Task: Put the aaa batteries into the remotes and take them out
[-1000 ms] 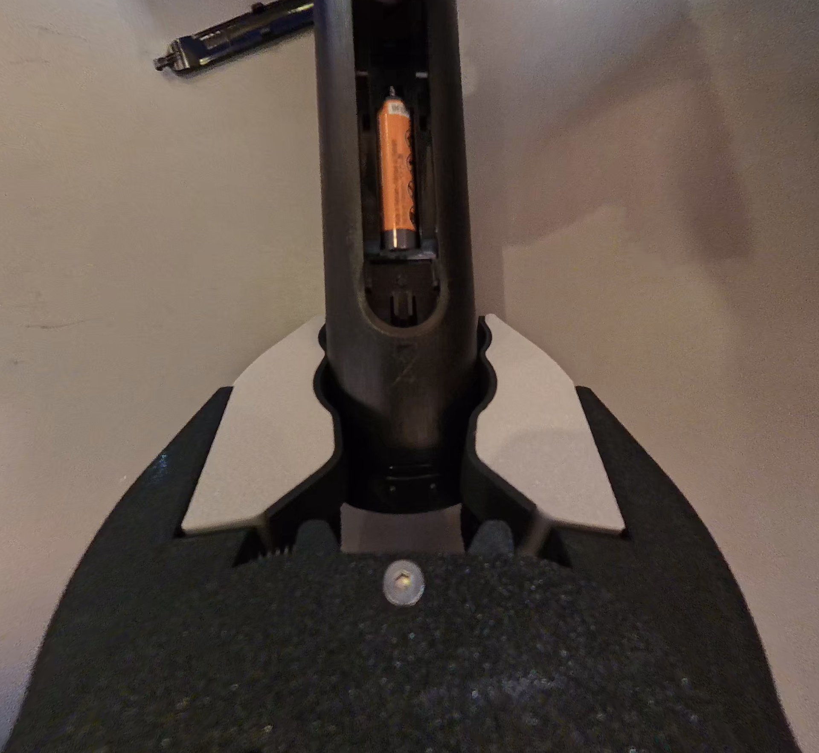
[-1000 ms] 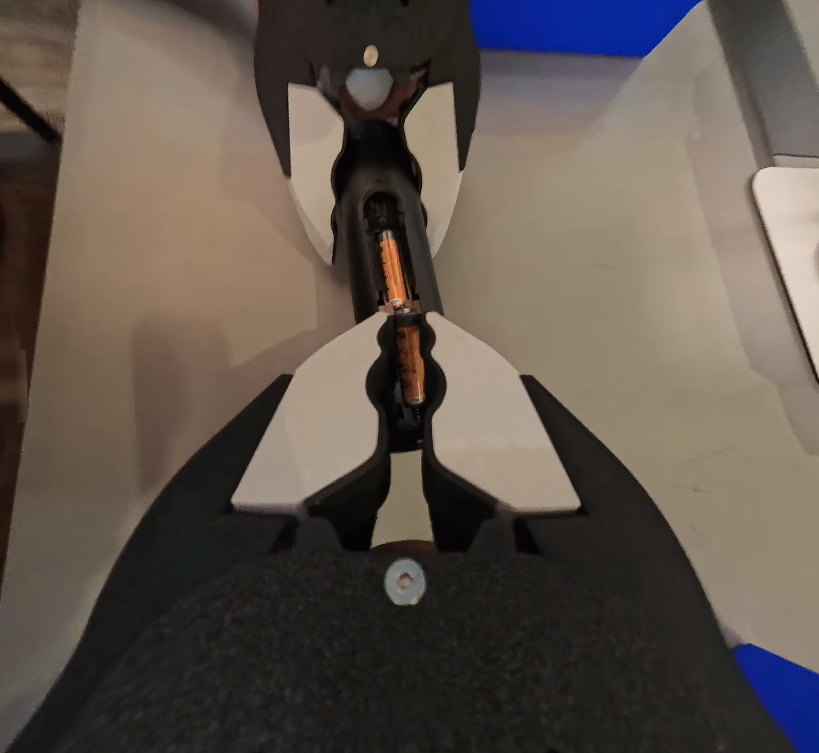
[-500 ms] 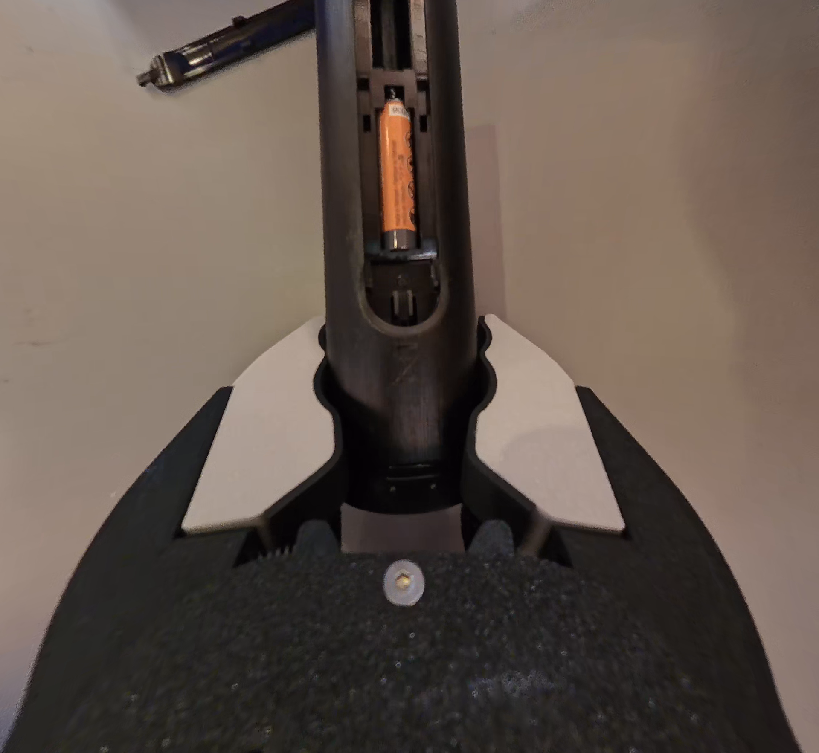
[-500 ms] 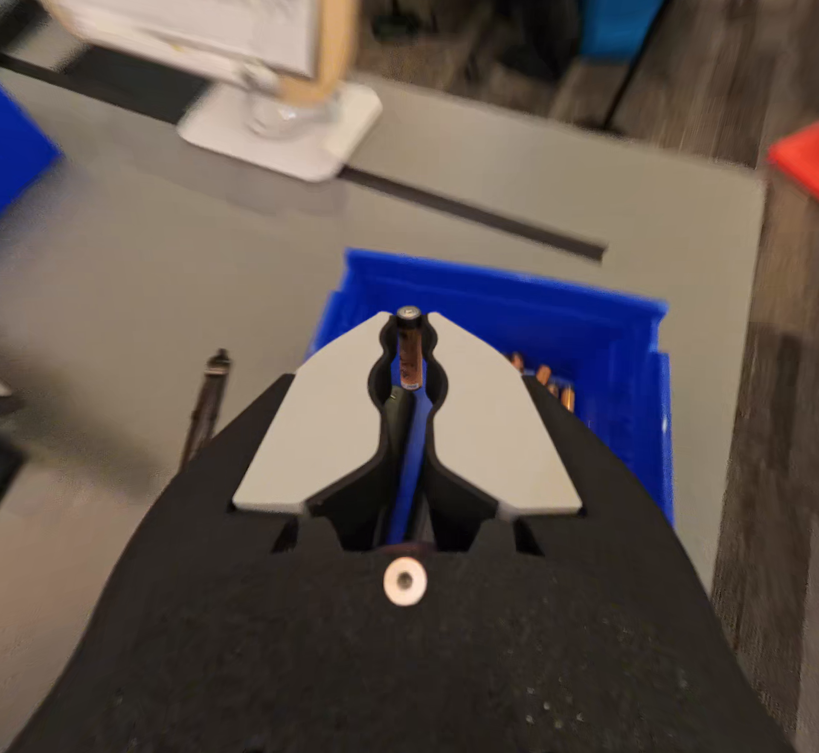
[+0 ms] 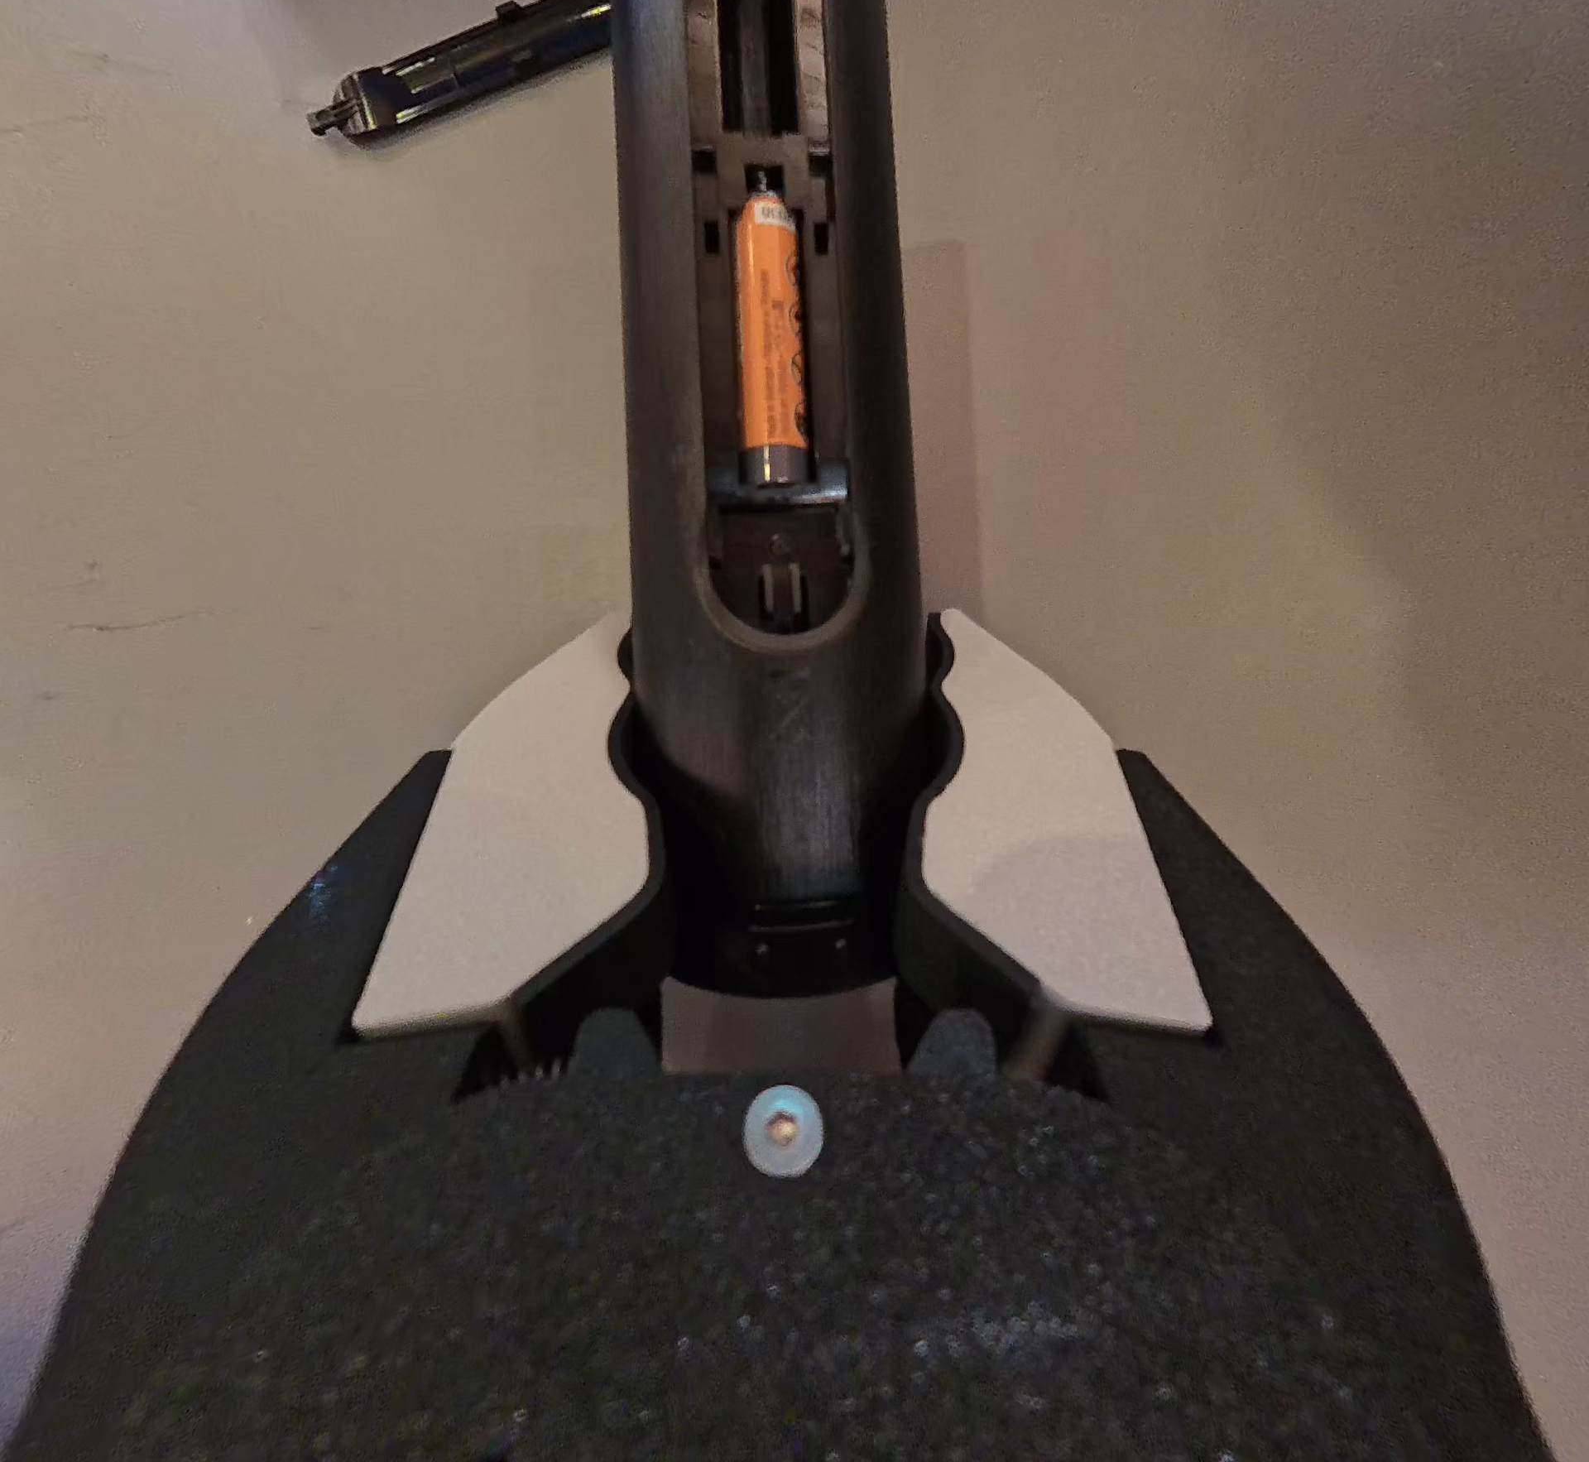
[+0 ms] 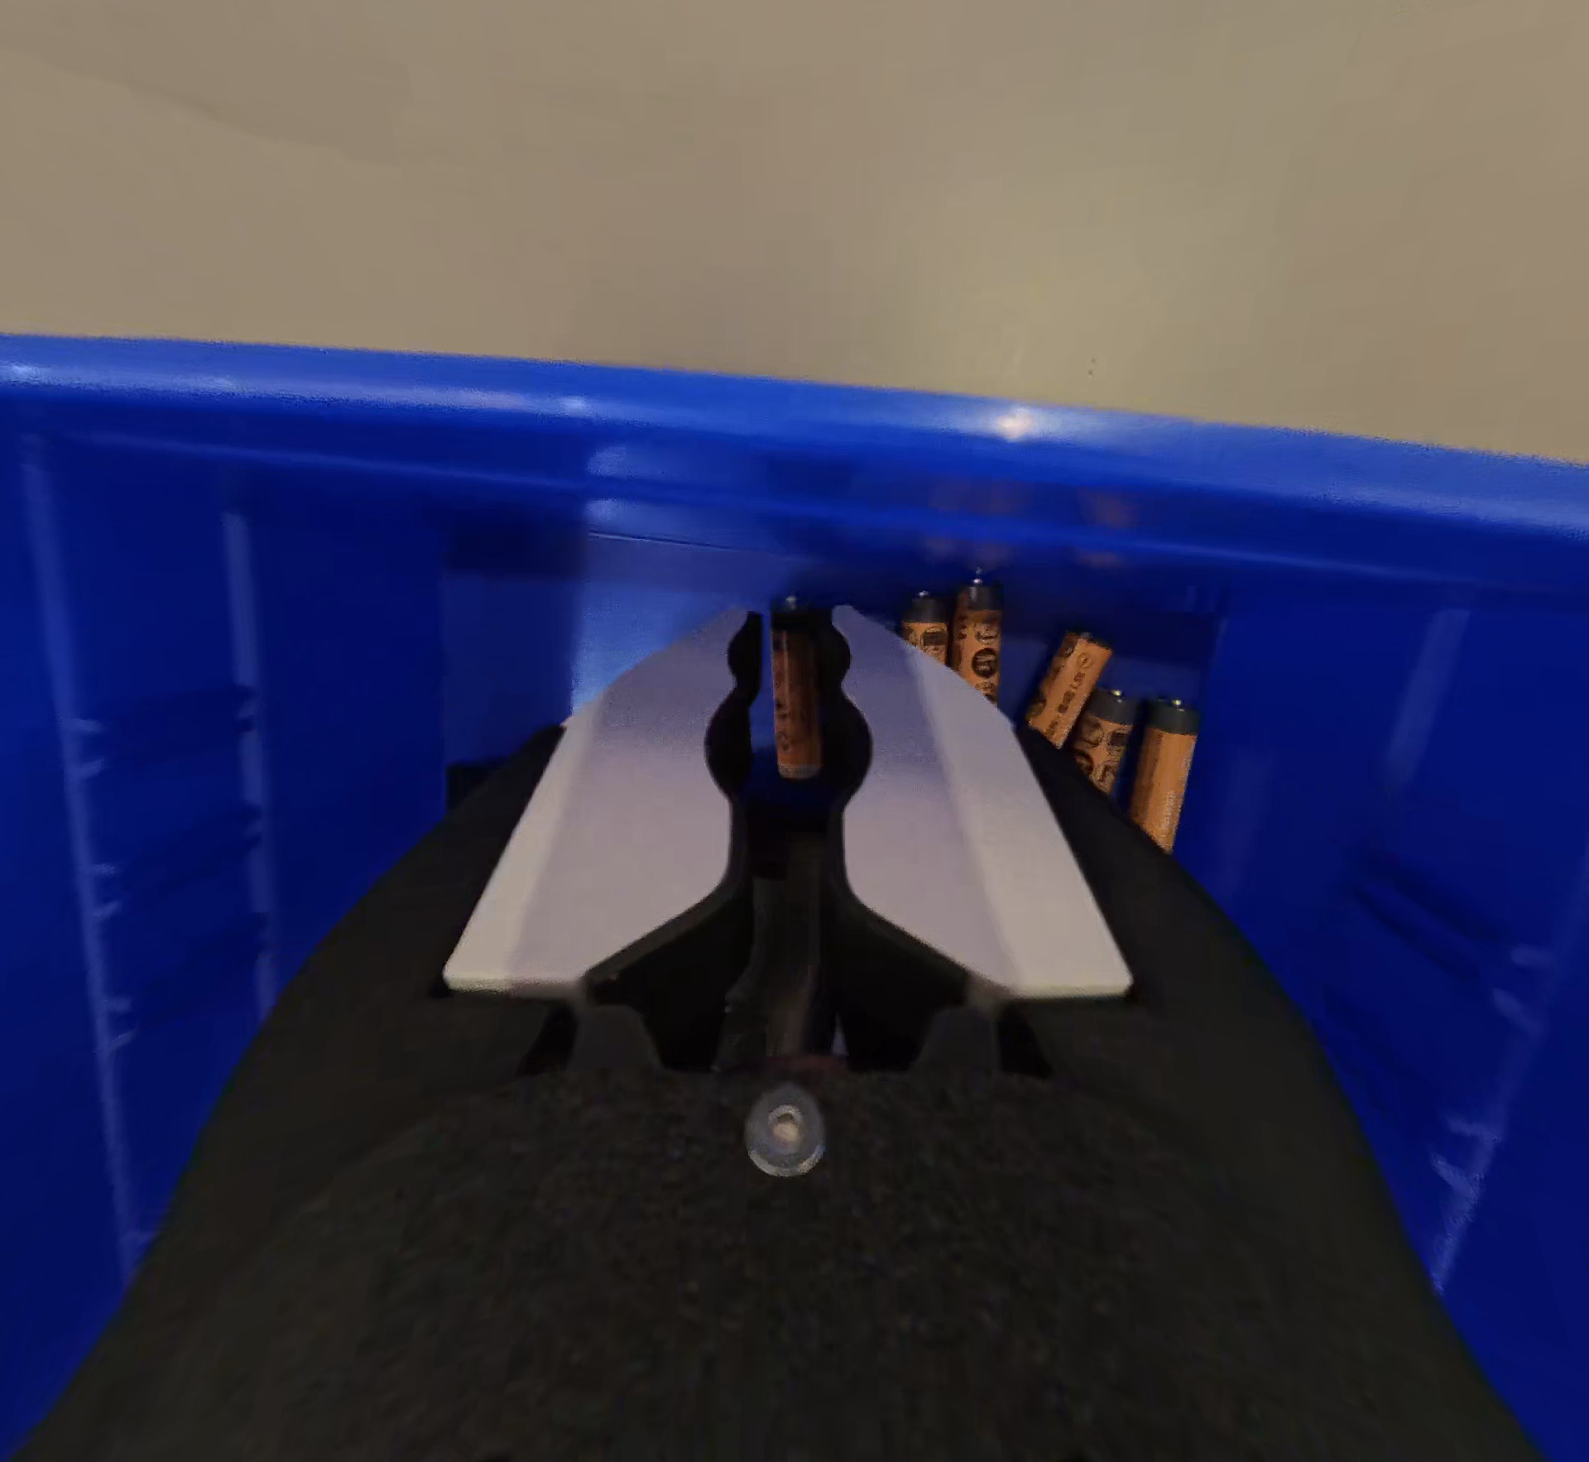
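Left wrist view: left gripper clamped around the near end of a black remote, back side up, pointing straight away over a beige worktop. Battery cover off, compartment exposed. One orange AAA battery seated in the nearer bay, its grey end toward the gripper; farther bay bare, a spring contact visible at its far end. Toward the worktop's far left, a narrow black strip, likely the battery cover, lying flat at a slant, partly hidden behind the remote.

Right wrist view, slightly blurred: right gripper lowered inside a blue plastic bin, jaws nearly closed on a second orange AAA battery, pinched lengthwise between the fingertips with its tip poking just past them. Beside the right finger, against the bin's far wall, a loose cluster of spare AAA batteries, some leaning, some lying flat. Beyond the bin's far rim, more beige worktop, with a dark band at the far right corner.
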Demonstrator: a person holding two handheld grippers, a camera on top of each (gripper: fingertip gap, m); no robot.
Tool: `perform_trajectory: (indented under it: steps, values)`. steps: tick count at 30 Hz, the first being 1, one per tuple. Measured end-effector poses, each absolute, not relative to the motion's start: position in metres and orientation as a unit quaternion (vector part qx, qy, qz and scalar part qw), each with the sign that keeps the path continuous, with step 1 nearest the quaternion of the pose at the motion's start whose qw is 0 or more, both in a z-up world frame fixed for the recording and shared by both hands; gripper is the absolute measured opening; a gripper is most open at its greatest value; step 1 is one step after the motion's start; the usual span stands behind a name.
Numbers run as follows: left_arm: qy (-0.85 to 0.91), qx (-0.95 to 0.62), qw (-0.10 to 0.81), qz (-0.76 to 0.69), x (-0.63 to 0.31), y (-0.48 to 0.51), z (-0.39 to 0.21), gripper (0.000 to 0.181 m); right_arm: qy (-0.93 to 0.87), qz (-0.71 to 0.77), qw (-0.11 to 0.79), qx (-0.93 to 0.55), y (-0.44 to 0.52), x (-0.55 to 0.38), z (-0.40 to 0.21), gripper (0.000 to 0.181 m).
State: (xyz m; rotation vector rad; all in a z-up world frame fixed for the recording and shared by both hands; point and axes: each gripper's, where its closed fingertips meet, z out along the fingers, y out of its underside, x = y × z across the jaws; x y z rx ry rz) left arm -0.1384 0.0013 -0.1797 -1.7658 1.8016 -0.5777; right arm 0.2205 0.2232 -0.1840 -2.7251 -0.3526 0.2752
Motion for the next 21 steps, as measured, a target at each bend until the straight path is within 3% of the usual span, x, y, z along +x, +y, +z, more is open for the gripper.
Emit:
perform_trajectory:
  steps: [2,6,8,11,16,21]
  values:
    - [0.669,-0.657,0.275,-0.214,-0.139,0.002,-0.179,0.061,-0.14,0.108,0.245,-0.953,0.223,0.212,-0.158,0.021]
    - [0.665,-0.652,0.292,-0.215,-0.137,0.004,-0.172,0.061,-0.222,0.123,0.459,-0.852,0.178,0.15,-0.03,0.022]
    - [0.665,-0.653,0.29,-0.217,-0.137,0.003,-0.172,0.061,-0.238,0.216,0.487,-0.812,0.124,0.087,0.003,0.022]
    - [0.667,-0.655,0.291,-0.203,-0.139,0.006,-0.175,0.061,-0.224,0.349,0.436,-0.798,0.052,0.003,-0.017,0.041]
    - [0.642,-0.669,0.308,-0.214,-0.141,0.015,-0.164,0.061,-0.077,0.417,0.395,-0.815,0.018,-0.048,-0.101,0.059]
    - [0.624,-0.678,0.315,-0.229,-0.139,0.018,-0.16,0.061,0.066,0.546,0.374,-0.747,0.013,-0.083,-0.12,0.052]
